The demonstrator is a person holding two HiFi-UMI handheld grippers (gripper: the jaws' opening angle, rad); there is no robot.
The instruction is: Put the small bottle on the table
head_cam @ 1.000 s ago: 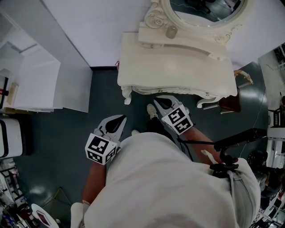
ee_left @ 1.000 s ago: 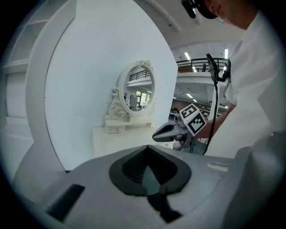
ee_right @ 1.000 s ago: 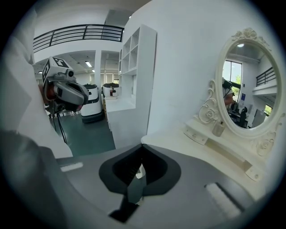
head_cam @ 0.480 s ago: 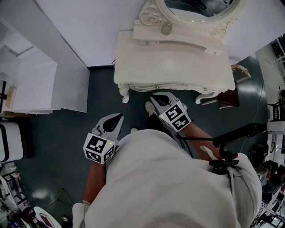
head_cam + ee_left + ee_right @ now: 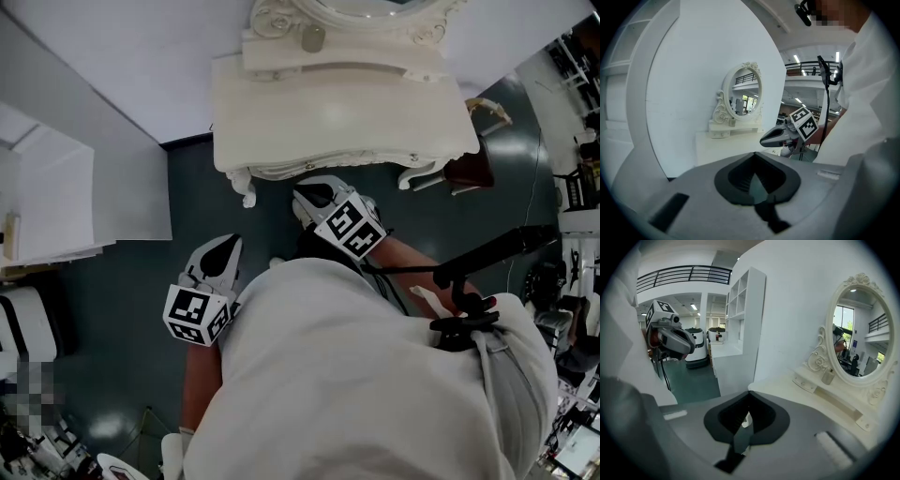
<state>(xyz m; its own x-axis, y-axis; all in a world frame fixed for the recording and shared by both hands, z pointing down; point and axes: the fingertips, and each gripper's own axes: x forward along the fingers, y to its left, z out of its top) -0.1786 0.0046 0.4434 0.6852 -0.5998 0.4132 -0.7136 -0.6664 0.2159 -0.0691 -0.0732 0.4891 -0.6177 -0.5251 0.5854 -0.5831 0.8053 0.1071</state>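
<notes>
The small bottle (image 5: 312, 38) stands on the raised shelf under the oval mirror (image 5: 860, 329) of a white dressing table (image 5: 328, 122). It also shows as a small bottle (image 5: 828, 376) in the right gripper view and as a small bottle (image 5: 732, 123) in the left gripper view. My right gripper (image 5: 307, 194) is shut and empty, its tips just short of the table's front edge. Lower left, my left gripper (image 5: 228, 246) hangs over the dark floor, shut and empty. Both are well short of the bottle.
A white shelving unit (image 5: 56, 187) stands along the wall at the left. A brown seat (image 5: 469, 173) sits by the table's right corner. A black stand (image 5: 487, 253) reaches in from the right. My white-clad body fills the lower head view.
In the head view the table and bottle have slid up and left. Both grippers have shifted slightly left with them and stayed shut; the right one is a little closer to the table's edge.
</notes>
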